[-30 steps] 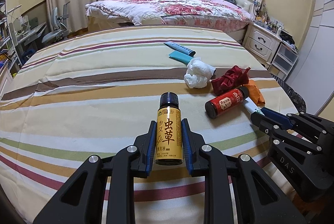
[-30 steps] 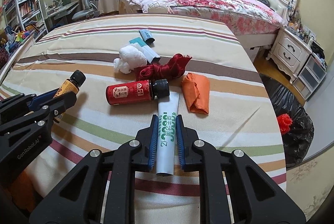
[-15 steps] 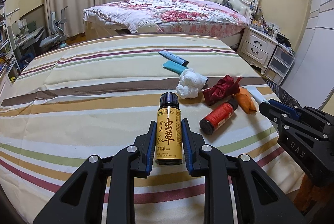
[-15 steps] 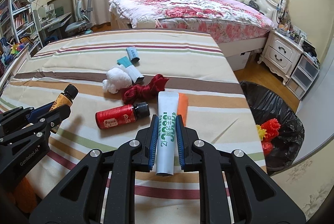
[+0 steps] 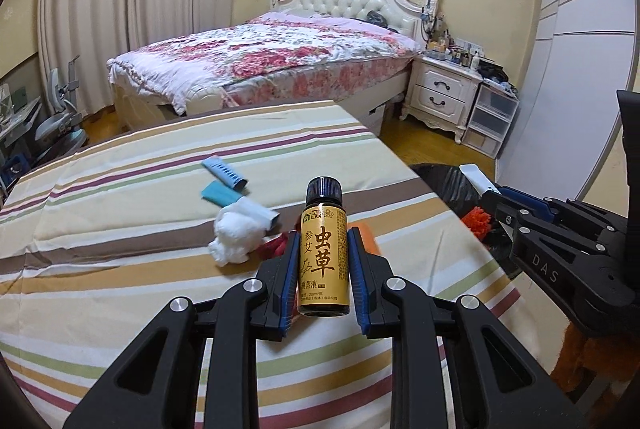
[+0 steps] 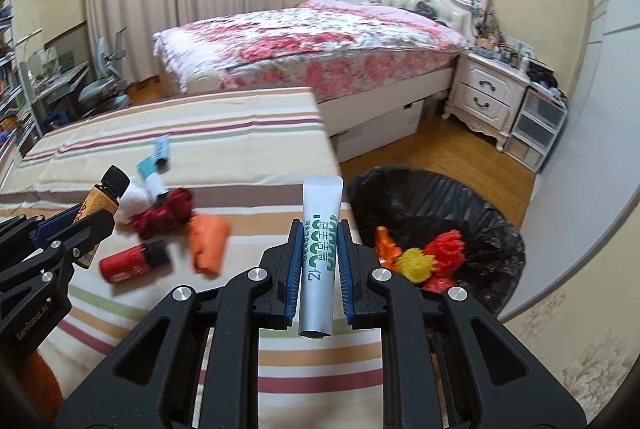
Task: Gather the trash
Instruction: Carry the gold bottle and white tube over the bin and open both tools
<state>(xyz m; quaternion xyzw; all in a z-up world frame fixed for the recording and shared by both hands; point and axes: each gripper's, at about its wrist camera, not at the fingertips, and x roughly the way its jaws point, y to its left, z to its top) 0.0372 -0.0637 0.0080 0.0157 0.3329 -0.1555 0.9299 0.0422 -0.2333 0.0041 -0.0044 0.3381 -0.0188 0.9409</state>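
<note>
My left gripper (image 5: 323,249) is shut on a small yellow-labelled bottle (image 5: 323,261) with a black cap, held upright above the striped table (image 5: 120,269). My right gripper (image 6: 319,249) is shut on a white toothpaste tube (image 6: 320,253) with green print, lifted over the table's right edge. Beyond it stands a bin lined with a black bag (image 6: 440,205), holding orange, yellow and red scraps. On the table lie a red bottle (image 6: 128,263), an orange wrapper (image 6: 208,243), a red ribbon bundle (image 6: 164,215) and a white tissue wad (image 5: 236,235).
Two blue packets (image 5: 224,173) lie further back on the table. Behind are a bed with a floral cover (image 5: 260,61), a white nightstand (image 5: 444,97) and plastic drawers (image 5: 490,121). A desk and chair (image 6: 100,89) stand at the left by the curtains.
Both grippers have lifted their items off the table and swung right toward the black-bagged bin, which now shows fully in the right wrist view. The other trash lies where it was.
</note>
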